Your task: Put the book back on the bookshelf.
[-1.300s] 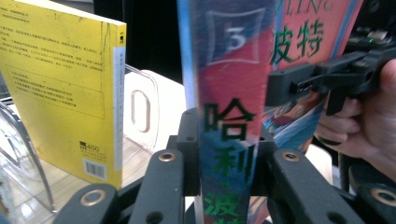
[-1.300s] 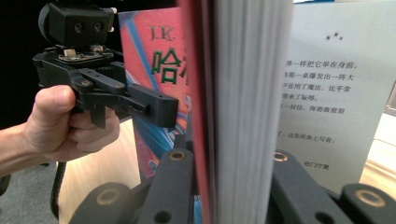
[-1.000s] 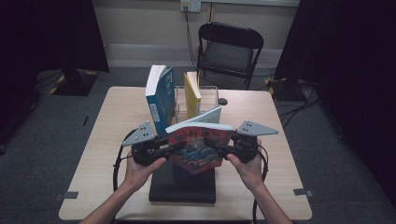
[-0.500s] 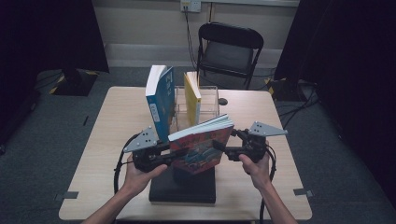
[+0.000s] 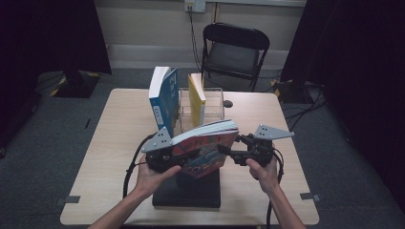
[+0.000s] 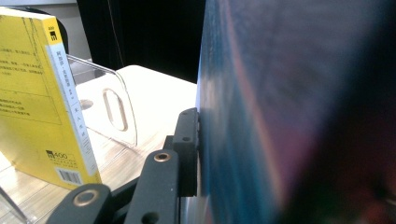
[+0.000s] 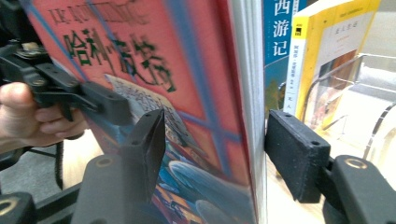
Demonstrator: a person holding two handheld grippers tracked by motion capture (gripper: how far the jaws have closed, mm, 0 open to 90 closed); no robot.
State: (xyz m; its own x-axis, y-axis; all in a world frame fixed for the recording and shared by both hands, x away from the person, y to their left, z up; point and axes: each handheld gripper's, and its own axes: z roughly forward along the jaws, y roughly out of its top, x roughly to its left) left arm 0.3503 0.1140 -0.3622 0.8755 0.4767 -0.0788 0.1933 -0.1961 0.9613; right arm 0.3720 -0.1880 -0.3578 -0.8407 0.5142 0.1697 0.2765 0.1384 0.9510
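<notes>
Both forearms enter from six o'clock, converging at centre frame; the left tool (image 5: 184, 160), gripped in the left hand (image 5: 153, 174), points toward three o'clock with jaws clamped tight; the right tool (image 5: 224, 149), in the right hand (image 5: 260, 169), points toward nine o'clock, jaws just closing, pads not yet pressing.

The thick paperback book with a red cover (image 7: 140, 70), between the black jaws, bears blue bands, dark green characters and a blue-grey illustration; its page edges are white. Beyond it stand a blue-spined book with white characters (image 7: 279, 28) and a yellow paperback (image 6: 32, 98) with a white spine strip.
</notes>
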